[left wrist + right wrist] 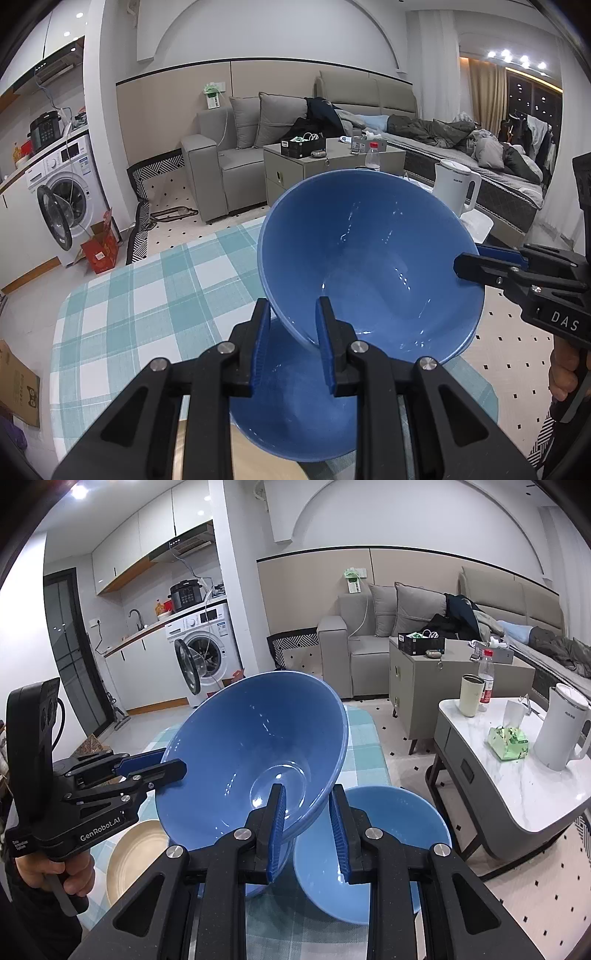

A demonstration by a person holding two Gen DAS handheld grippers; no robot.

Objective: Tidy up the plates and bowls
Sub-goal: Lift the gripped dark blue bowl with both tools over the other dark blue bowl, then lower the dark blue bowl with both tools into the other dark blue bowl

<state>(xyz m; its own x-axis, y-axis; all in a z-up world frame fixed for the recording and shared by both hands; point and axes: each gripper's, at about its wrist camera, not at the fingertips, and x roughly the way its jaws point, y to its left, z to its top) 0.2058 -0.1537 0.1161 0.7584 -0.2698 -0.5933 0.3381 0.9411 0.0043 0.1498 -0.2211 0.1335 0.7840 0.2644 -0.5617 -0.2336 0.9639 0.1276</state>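
Between our two grippers hangs one dark blue bowl [369, 266], lifted clear of the table and tilted so its glossy inside faces both cameras. We have the left gripper [293, 343] clamped on the near rim, one blue pad inside the wall and one outside. We have the right gripper [308, 827] clamped on the opposite rim in the same way. Seen from the left wrist view, the right tool bites the bowl's far right edge, with part of a hand [565, 373] on its handle.

The bowl is deep, cone-shaped, with a small round base and wet-looking highlights inside.

Below it a second blue bowl [295, 413] sits on the checked tablecloth [147, 295]. The right wrist view shows a paler blue bowl [384, 849] just right of it and a tan plate [136, 853] to the left.
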